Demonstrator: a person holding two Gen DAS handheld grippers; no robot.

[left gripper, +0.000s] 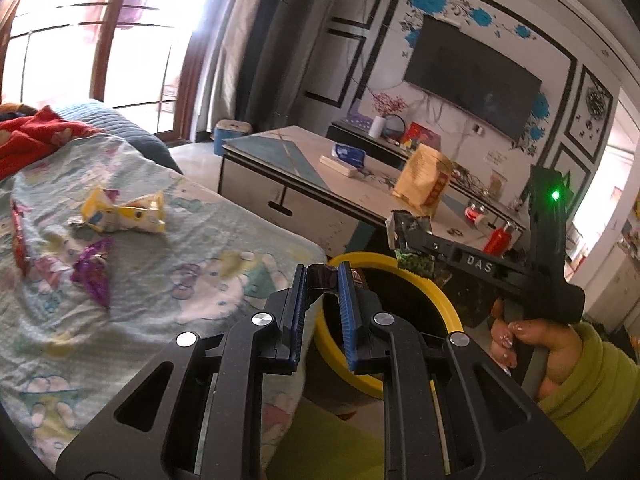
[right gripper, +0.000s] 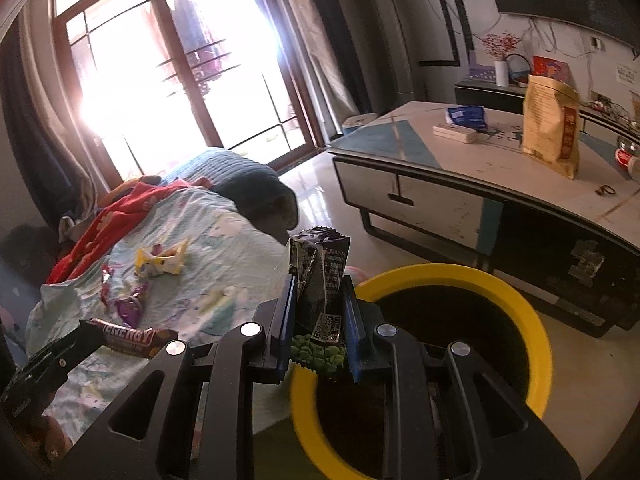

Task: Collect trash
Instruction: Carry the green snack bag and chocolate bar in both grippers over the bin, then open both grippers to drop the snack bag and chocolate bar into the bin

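My left gripper (left gripper: 323,276) is shut on a brown energy bar wrapper (left gripper: 320,278), which also shows in the right wrist view (right gripper: 132,338), held at the sofa's edge beside the yellow-rimmed bin (left gripper: 448,300). My right gripper (right gripper: 318,284) is shut on a black-and-green snack packet (right gripper: 320,304) at the near left rim of the bin (right gripper: 536,344); the packet also shows in the left wrist view (left gripper: 412,236). On the sofa sheet lie a yellow wrapper (left gripper: 124,212), a purple wrapper (left gripper: 94,272) and a red wrapper (left gripper: 18,244).
A coffee table (right gripper: 440,168) stands beyond the bin with a tan bag (right gripper: 552,124), a blue pack (right gripper: 466,116) and a red bottle (left gripper: 500,240). A red blanket (left gripper: 32,136) lies at the sofa's far end. A television (left gripper: 472,76) hangs on the wall.
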